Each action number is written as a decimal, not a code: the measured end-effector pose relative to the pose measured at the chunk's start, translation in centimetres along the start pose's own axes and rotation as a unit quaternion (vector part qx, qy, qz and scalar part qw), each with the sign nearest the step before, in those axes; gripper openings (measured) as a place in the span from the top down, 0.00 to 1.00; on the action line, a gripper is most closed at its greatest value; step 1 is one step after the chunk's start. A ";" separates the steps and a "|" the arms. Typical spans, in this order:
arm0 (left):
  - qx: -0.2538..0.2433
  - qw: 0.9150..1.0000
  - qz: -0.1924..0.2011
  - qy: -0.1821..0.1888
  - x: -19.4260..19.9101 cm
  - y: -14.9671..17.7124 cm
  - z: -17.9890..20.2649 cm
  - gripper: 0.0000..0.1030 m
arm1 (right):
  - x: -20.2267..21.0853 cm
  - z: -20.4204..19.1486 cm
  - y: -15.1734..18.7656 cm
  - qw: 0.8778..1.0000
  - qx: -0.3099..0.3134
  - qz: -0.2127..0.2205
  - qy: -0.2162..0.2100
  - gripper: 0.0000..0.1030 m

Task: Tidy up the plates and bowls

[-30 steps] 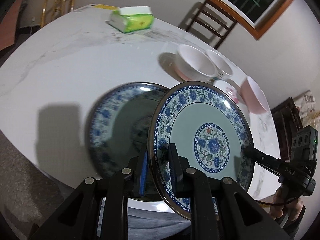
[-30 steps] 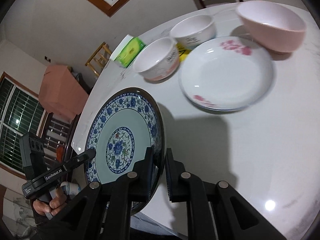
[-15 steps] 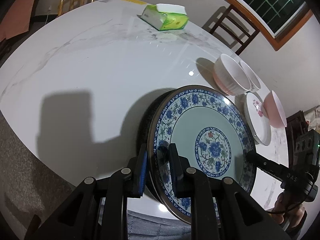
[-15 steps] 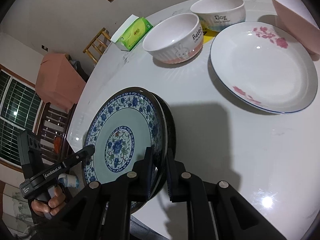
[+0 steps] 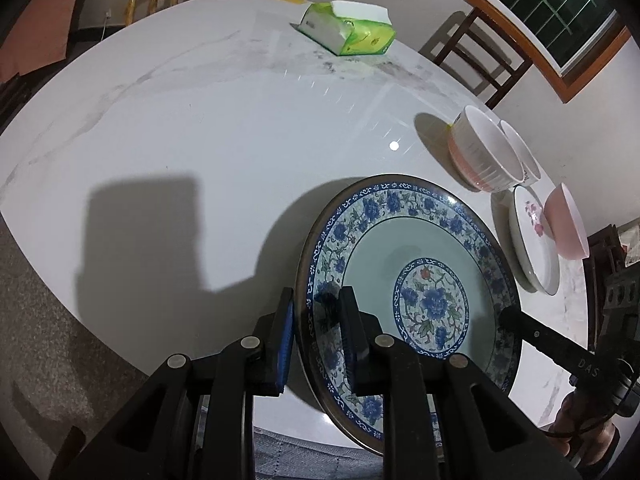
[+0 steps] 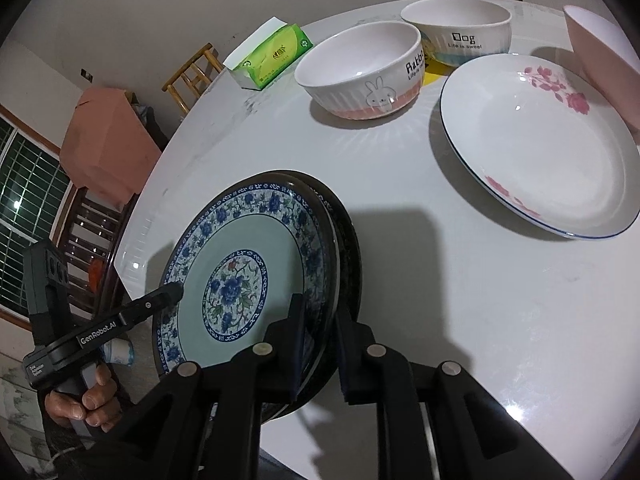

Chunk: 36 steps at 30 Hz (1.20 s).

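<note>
Now blue-patterned plate (image 5: 404,268) sits between left gripper (image 5: 316,336) jaws.

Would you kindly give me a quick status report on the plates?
Both grippers, left and right, clamp the blue floral plate by its rim. It sits on a dark plate. Rabbit bowl stands apart, nothing blocking.

I am looking at a blue-flowered round porcelain plate (image 6: 240,280) sitting on a second dark-rimmed plate (image 6: 350,264) at the near edge of the round white marble table (image 5: 200,152). Beyond it a ribbed rabbit bowl (image 6: 360,76) is standing beside a dog-lettered bowl (image 6: 460,28); right of both plates, a white rose-printed plate (image 6: 536,152) is lying.
</note>
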<state>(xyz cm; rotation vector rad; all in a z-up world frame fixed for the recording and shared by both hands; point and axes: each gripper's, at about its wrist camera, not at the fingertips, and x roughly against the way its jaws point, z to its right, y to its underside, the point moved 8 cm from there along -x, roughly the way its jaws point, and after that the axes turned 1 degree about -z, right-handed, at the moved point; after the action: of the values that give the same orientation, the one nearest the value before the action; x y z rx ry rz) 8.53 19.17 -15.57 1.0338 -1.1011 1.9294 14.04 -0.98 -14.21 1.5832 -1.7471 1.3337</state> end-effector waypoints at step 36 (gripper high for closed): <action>-0.020 0.998 0.019 -0.048 -0.6 0.1 0.6 0.72 | 0.1 -1.7 0.5 0.990 0.098 0.035 0.093 0.75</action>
<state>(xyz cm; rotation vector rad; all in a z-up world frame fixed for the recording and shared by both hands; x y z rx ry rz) 8.92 18.53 -15.96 1.1003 -1.2151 1.8958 13.11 0.36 -13.57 1.4536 -1.6140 1.6743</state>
